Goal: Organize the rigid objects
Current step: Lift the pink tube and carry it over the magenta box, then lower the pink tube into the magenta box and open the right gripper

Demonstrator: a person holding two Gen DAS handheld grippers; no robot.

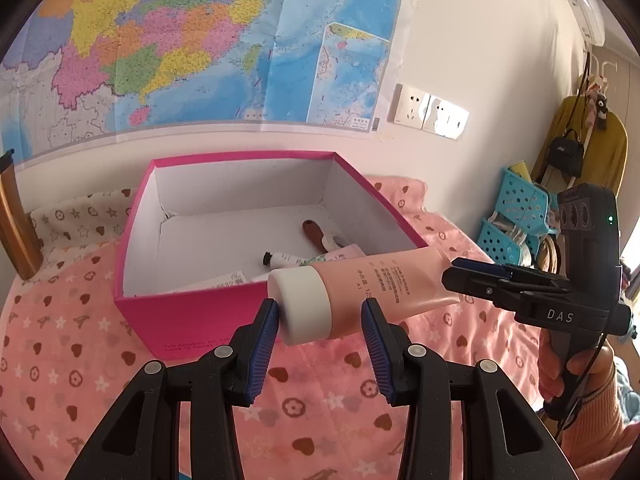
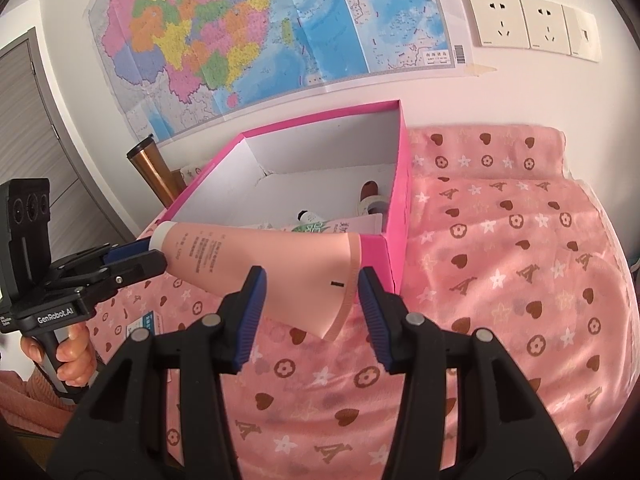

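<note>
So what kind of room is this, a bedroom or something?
Probably a bedroom at home: a pink patterned blanket covers what looks like a bed, a wall map hangs above it, and a yellow coat and handbag hang nearby.

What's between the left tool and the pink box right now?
Only the white cap of the pink tube, held in the air inside the left tool, before the near wall of the pink box. Left wrist view.

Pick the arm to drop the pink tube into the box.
Right. The right claw appears clamped on the crimped tail of the pink tube, beside the box; the left claw is open, only against the cap.
</note>
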